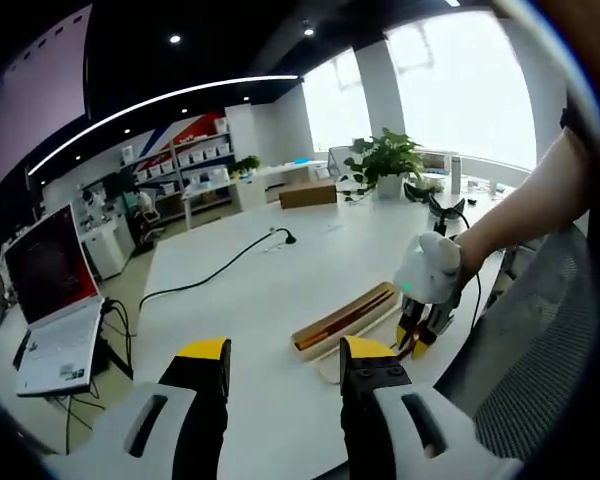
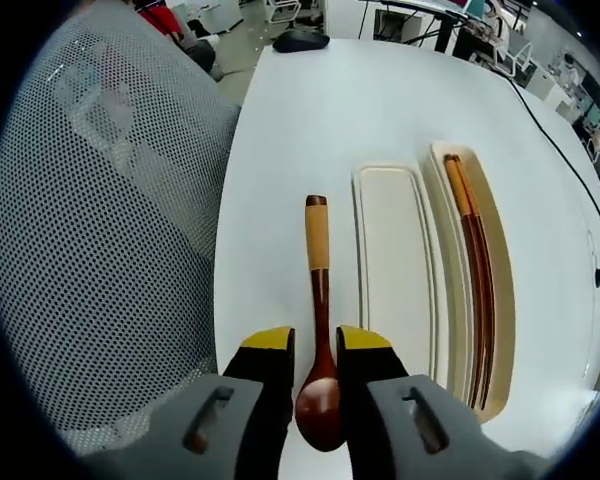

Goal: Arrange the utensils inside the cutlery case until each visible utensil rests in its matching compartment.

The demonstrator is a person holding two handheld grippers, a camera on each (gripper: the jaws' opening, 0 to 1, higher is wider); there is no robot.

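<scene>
Two grippers in play. Right gripper (image 2: 315,345), jaws nearly together, straddles the spoon (image 2: 320,330) w/ its bowl between the tips, handle pointing away across the white table (image 2: 310,110); can't tell if it's actually clamped or just lying there. Spoon sits on the table just beside the case (image 2: 392,250), not in it. Near compartment bare; chopsticks (image 2: 472,270) lie in the far slot. Left gripper (image 1: 285,365) hangs spread, nothing between its jaws, w/ right gripper (image 1: 420,335) and case (image 1: 345,318) ahead. Mesh chair (image 2: 110,220) beside table.
</scene>
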